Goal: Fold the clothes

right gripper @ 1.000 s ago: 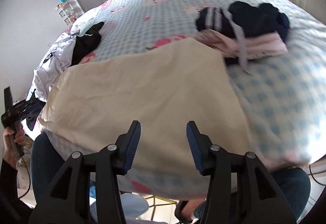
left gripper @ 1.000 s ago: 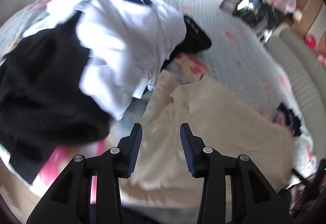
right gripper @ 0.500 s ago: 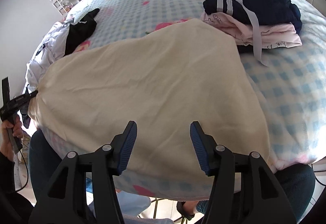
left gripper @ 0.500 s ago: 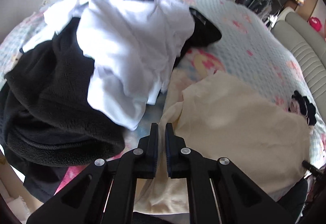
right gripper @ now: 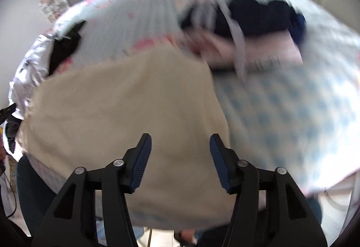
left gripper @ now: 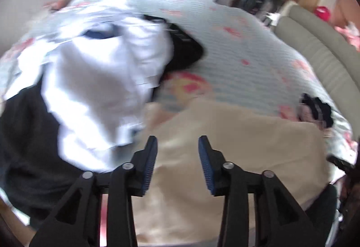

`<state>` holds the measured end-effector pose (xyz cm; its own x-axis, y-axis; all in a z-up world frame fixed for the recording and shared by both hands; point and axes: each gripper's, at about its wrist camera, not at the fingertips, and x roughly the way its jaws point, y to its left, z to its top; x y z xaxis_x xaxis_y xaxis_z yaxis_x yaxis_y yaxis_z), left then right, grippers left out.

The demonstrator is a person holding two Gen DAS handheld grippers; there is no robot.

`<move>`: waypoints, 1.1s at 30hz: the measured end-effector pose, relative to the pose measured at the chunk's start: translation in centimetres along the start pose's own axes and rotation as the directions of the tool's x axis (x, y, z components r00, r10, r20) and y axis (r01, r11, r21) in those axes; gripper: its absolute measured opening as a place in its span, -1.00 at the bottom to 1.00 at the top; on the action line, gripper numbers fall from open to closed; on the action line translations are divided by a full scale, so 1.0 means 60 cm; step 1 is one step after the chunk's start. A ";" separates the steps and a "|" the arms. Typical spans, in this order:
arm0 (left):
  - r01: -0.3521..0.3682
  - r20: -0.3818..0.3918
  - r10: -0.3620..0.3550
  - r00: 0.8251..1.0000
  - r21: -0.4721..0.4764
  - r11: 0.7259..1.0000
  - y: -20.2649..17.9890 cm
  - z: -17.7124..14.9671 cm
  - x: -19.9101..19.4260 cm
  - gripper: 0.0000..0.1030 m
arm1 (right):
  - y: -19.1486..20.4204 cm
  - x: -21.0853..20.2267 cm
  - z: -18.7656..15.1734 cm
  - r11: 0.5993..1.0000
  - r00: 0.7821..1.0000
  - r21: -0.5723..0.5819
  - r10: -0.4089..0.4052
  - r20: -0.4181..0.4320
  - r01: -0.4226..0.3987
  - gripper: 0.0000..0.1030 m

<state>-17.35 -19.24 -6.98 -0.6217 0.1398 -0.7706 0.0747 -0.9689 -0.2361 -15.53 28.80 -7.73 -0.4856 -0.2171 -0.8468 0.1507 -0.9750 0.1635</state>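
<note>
On bed (right gripper: 292,116), cream garment (right gripper: 126,107) flat, long axis crosswise; left tool (left gripper: 177,159) opening, empty; right tool (right gripper: 180,154) parted, empty.

left hand-held gripper (left gripper: 177,152) opening (nothing held) | right hand-held gripper (right gripper: 180,150) agape

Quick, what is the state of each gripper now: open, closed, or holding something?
Left gripper: jaws opening, nothing between them, cream cloth below.
Right gripper: open, holding nothing, above the same cloth.
</note>
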 end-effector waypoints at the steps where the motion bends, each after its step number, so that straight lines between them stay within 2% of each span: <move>1: 0.024 -0.012 -0.024 1.000 0.013 1.000 -0.018 0.007 0.018 -0.18 | 0.011 0.001 0.019 1.000 1.000 -0.017 0.020 0.015 -0.020 0.12; 4: 0.085 -0.058 -0.083 0.995 0.042 0.995 -0.078 0.024 0.089 -0.18 | 0.060 0.022 0.075 0.995 0.998 -0.084 0.063 0.018 -0.061 0.12; 7: 0.095 -0.086 -0.087 0.992 0.097 0.991 -0.122 0.027 0.134 -0.18 | 0.123 0.056 0.099 0.978 0.995 -0.181 0.103 0.002 -0.101 0.14; 9: 0.055 -0.117 -0.042 0.992 0.113 0.992 -0.129 0.029 0.163 -0.18 | 0.153 0.096 0.105 0.966 0.994 -0.234 0.112 -0.017 -0.113 0.15; 11: -0.005 -0.151 0.023 0.988 0.120 0.993 -0.124 0.029 0.193 -0.24 | 0.165 0.151 0.089 0.961 0.997 -0.270 0.043 -0.056 -0.056 0.06; 12: -0.007 -0.163 0.024 0.986 0.100 0.995 -0.105 0.031 0.196 -0.37 | 0.168 0.176 0.080 0.956 0.997 -0.292 -0.006 -0.075 -0.017 -0.13; 13: -0.007 -0.172 0.020 0.985 0.078 0.997 -0.084 0.033 0.197 -0.60 | 0.165 0.185 0.072 0.953 0.997 -0.303 -0.027 -0.078 0.002 -0.19; 15: 0.030 -0.155 -0.030 0.988 -0.002 1.000 -0.029 0.036 0.183 -0.65 | 0.141 0.176 0.061 0.957 0.999 -0.289 -0.011 -0.051 -0.004 -0.19; 17: 0.001 -0.154 -0.013 0.988 -0.079 0.997 0.020 0.039 0.173 -0.76 | 0.102 0.155 0.056 0.966 0.998 -0.252 -0.067 -0.018 0.060 -0.20; 18: -0.017 -0.153 -0.002 0.988 -0.118 0.993 0.043 0.041 0.168 -0.75 | 0.077 0.145 0.055 0.971 0.995 -0.221 -0.098 -0.003 0.095 -0.20; 19: -0.055 -0.144 0.033 0.989 -0.155 0.986 0.055 0.044 0.158 -0.55 | 0.053 0.135 0.054 0.978 0.994 -0.181 -0.109 0.001 0.108 -0.20; 20: -0.095 -0.127 0.073 0.989 -0.176 0.980 0.059 0.046 0.146 -0.18 | 0.030 0.126 0.055 0.988 0.996 -0.127 -0.092 -0.008 0.090 -0.19; 23: -0.021 -0.039 0.015 0.999 -0.159 0.987 0.015 0.042 0.107 -0.05 | 0.035 0.092 0.059 0.992 0.997 -0.100 -0.072 0.010 0.072 -0.10; 24: 0.007 -0.018 -0.009 1.000 -0.127 0.992 -0.014 0.038 0.101 0.01 | 0.042 0.080 0.061 0.992 0.998 -0.102 -0.067 0.020 0.069 0.01; 26: 0.058 -0.009 -0.059 0.998 -0.044 0.997 -0.083 0.021 0.100 0.23 | 0.078 0.058 0.061 0.990 0.999 -0.137 -0.016 0.043 0.022 0.05; 28: 0.118 -0.043 -0.117 0.992 0.032 0.992 -0.150 -0.005 0.111 0.28 | 0.120 0.046 0.057 0.985 0.997 -0.163 0.061 0.047 -0.053 0.28; 30: 0.176 -0.114 -0.166 0.979 0.083 0.981 -0.211 -0.049 0.134 0.28 | 0.167 0.053 0.037 0.976 0.990 -0.175 0.138 0.021 -0.132 0.36; 31: 0.184 -0.144 -0.170 0.975 0.090 0.979 -0.223 -0.068 0.145 0.28 | 0.187 0.061 0.026 0.970 0.987 -0.182 0.162 0.002 -0.159 0.36; 33: 0.173 -0.216 -0.141 0.966 0.134 0.976 -0.234 -0.120 0.171 0.28 | 0.217 0.088 -0.005 0.966 0.988 -0.210 0.139 -0.060 -0.149 0.36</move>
<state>-19.15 -2.73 -15.81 -0.4429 0.3160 -0.8390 -0.1391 -0.9487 -0.2839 -15.90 14.99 -10.22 -0.4074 -0.3476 -0.8445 0.3987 -0.8996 0.1779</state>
